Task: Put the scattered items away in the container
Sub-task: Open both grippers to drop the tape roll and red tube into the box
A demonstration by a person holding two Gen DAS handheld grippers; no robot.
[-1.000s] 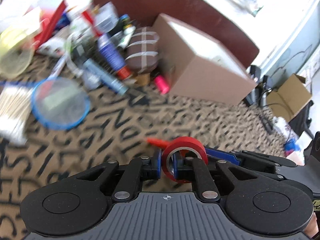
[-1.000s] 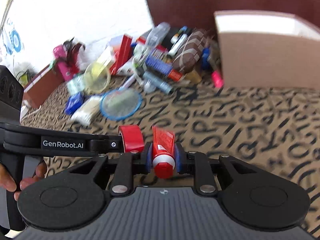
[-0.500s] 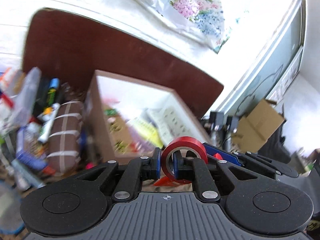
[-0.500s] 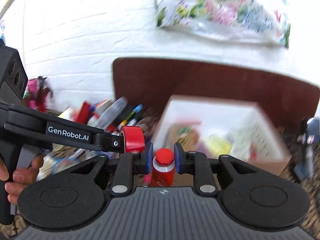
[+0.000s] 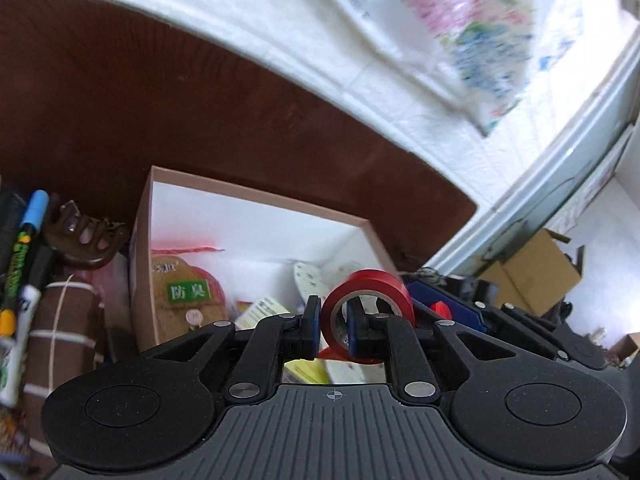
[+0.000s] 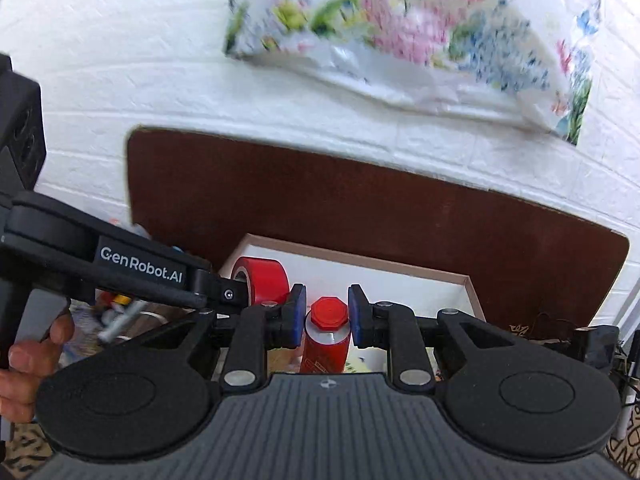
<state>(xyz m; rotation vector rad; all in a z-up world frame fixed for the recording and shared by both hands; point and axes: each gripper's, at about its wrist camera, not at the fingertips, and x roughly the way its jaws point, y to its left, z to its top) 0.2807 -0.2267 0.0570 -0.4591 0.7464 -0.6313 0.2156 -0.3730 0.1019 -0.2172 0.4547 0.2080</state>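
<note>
Tape roll [image 5: 370,300], red, hangs over the open cardboard box [image 5: 256,204] in the left wrist view, the left gripper [image 5: 332,326] having just been spreading its fingers, one outside the ring's wall, one inside it, apparently to drop it among the packets. In the right wrist view, the right gripper [image 6: 327,316] pinches a red-capped tube [image 6: 327,334] above the same box, awaiting release.

Both wrist views overlook the same box [image 5: 256,200] closely.
</note>
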